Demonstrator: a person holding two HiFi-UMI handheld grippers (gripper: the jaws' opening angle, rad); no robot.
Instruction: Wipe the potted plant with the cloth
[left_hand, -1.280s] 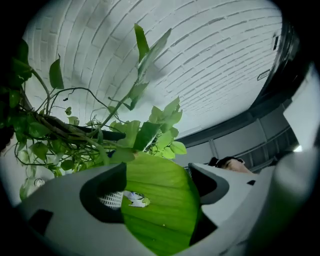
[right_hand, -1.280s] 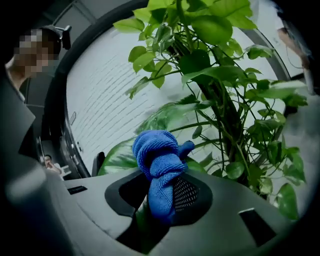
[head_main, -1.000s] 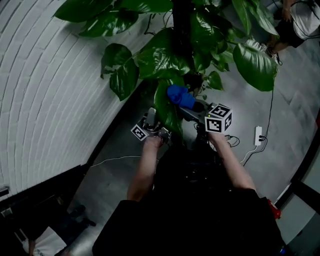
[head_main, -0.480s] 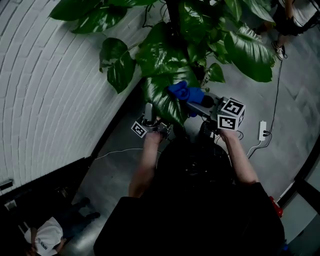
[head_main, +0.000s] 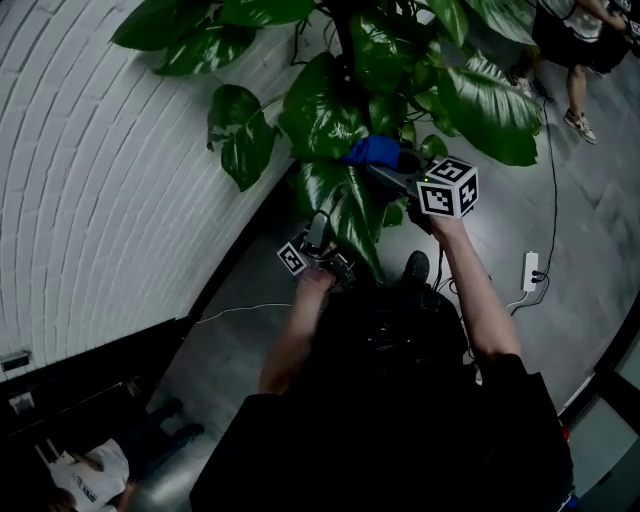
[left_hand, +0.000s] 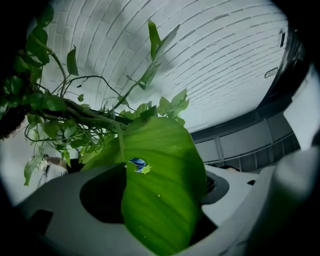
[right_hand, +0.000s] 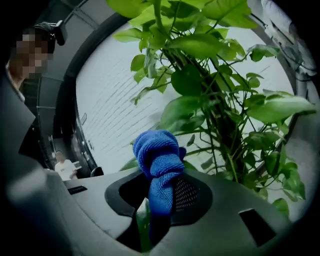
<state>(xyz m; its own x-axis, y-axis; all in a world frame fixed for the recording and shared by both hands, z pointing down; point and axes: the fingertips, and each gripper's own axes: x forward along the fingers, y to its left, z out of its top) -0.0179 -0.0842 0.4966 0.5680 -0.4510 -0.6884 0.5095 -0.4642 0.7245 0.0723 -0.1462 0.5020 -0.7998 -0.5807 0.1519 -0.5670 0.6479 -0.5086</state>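
Since a second ago, your right tongs (head_main: 395, 170) have carried the cloth (head_main: 370, 152) up the long leaf (head_main: 340, 205) toward the stem, and the left tongs (head_main: 320, 232) have shifted a little under that leaf.

That leaf hangs low on the plant (head_main: 370, 60), on its near side, its tip pointing down at you. It looks thin, glossy and limp, so it will likely bend away under any push unless you back it from behind. In the left gripper view a small hole in the blade shows blue through it, so the cloth lies against the far face. I judge the leaf tears easily; support it under the broad middle, never by the stalk or near that hole.

Your cloth is soft and bunched into a wad, clenched in the right tongs with the wad standing proud of the tips. Your left tongs stand wide apart, not gripping, with the leaf lying between them.

Beyond the plant is a white brick wall (head_main: 100, 150); below is the floor (head_main: 250, 340).
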